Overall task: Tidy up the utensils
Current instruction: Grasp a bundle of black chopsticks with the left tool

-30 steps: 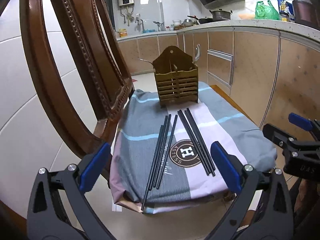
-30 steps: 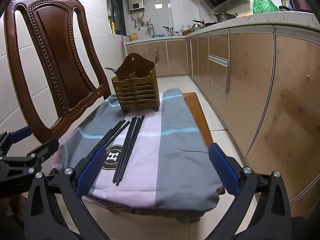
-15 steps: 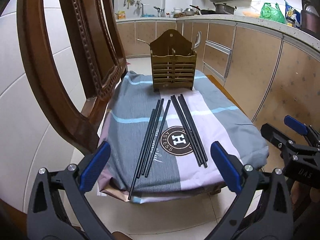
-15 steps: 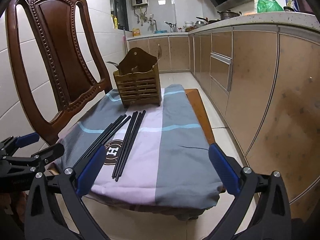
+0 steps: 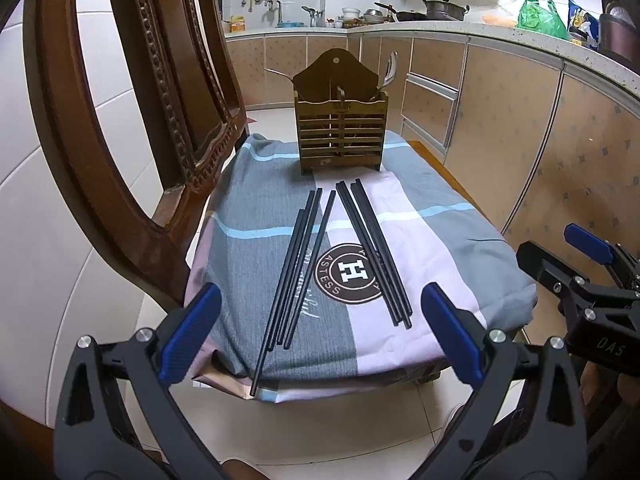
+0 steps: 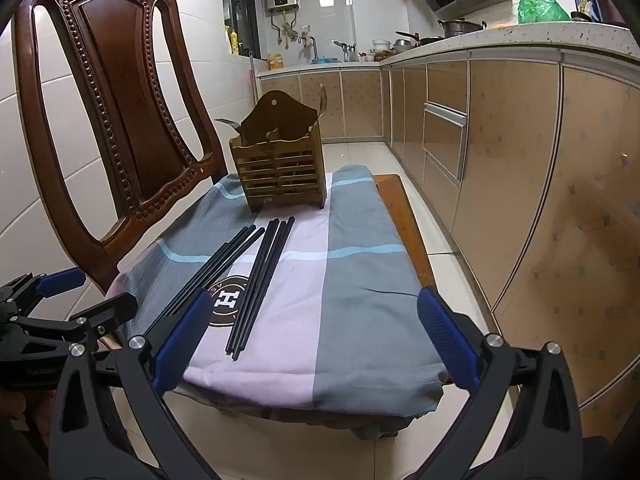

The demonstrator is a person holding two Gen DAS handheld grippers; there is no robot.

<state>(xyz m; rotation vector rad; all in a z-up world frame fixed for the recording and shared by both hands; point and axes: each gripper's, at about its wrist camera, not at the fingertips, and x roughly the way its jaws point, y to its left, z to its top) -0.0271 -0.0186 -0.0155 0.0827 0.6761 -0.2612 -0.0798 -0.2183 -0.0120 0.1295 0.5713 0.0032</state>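
Observation:
Several black chopsticks lie in two bundles on a cloth-covered chair seat: a left bundle [image 5: 298, 264] and a right bundle [image 5: 372, 248]; both also show in the right wrist view [image 6: 208, 270] [image 6: 260, 280]. A brown slatted wooden utensil holder [image 5: 341, 136] [image 6: 280, 172] stands upright at the far end of the seat, with metal utensils sticking out. My left gripper [image 5: 320, 332] is open and empty, in front of the seat's near edge. My right gripper [image 6: 312, 332] is open and empty, in front of the near edge.
The seat is draped with a grey, pink and blue striped cloth [image 5: 256, 208] [image 6: 360, 280]. The carved wooden chair back [image 5: 132, 100] [image 6: 120, 92] rises on the left. Kitchen cabinets [image 6: 520, 160] run along the right. White floor tiles lie below.
Both grippers have come closer to the seat and risen a little, so the chopsticks and holder look larger. Nothing on the cloth has moved.

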